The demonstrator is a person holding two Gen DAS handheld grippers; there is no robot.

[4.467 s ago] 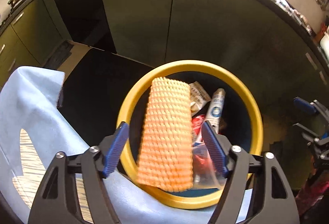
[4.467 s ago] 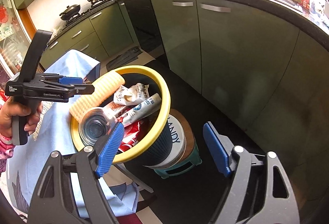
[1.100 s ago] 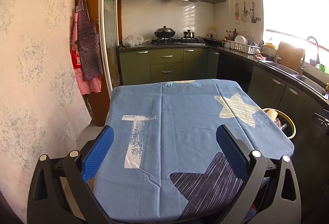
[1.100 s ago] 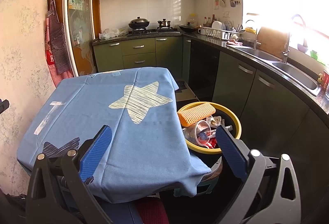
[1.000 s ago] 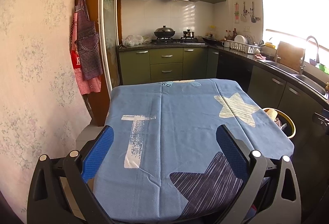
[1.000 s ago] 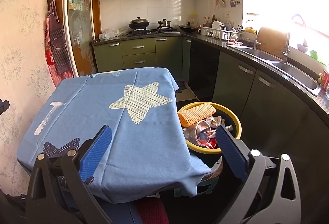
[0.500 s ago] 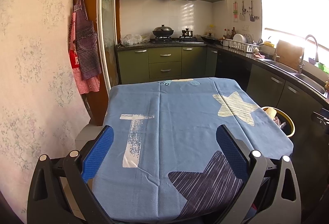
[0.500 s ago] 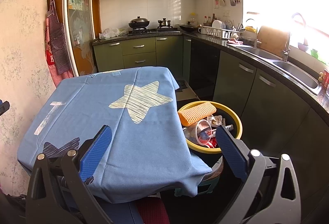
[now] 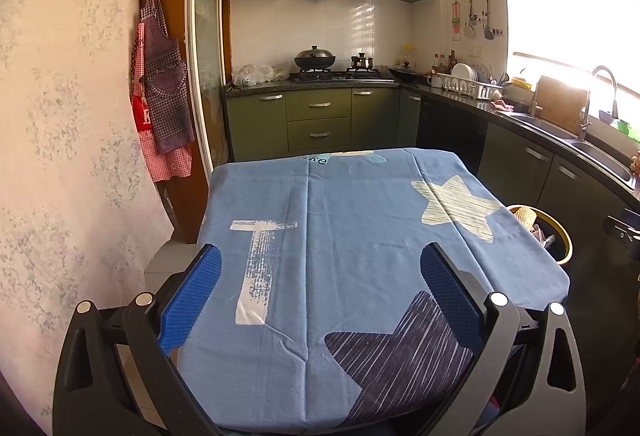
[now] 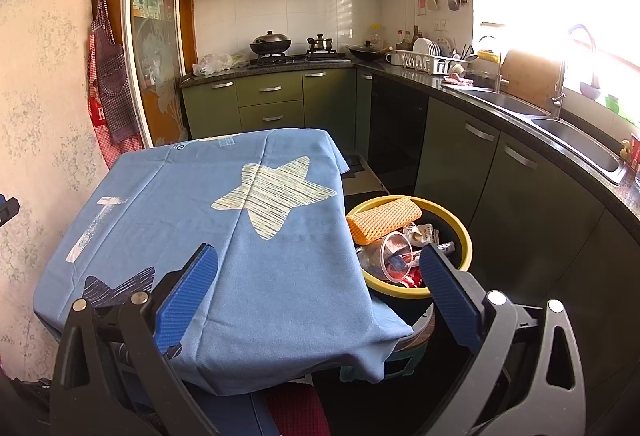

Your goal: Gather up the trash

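Two tools hang over the blue star-printed cloth (image 9: 360, 236) that covers the worktop, and against the frames of about a second ago almost nothing differs: the cloth, the bin and the view hold their places, with only a slight drift of the left camera. Against the frames from several seconds back the change is large: then the left tool hung straight above the bin with the sponge between its fingers, whereas now it sits back at the near edge of the worktop.

Left tool (image 9: 320, 288): blue-padded fingers spread wide, nothing between them, touching nothing. Right tool (image 10: 320, 284): likewise spread wide and empty, its right finger overlapping the bin's near rim in the picture only.

Beside the worktop's right edge stands the round yellow-rimmed dark trash bin (image 10: 464, 236). Across its top lies the orange ribbed sponge (image 10: 384, 218), tilted against the rim on the cloth side. Below it lie a clear plastic cup (image 10: 390, 250) on its side, white wrappers (image 10: 424, 234) and red scraps.
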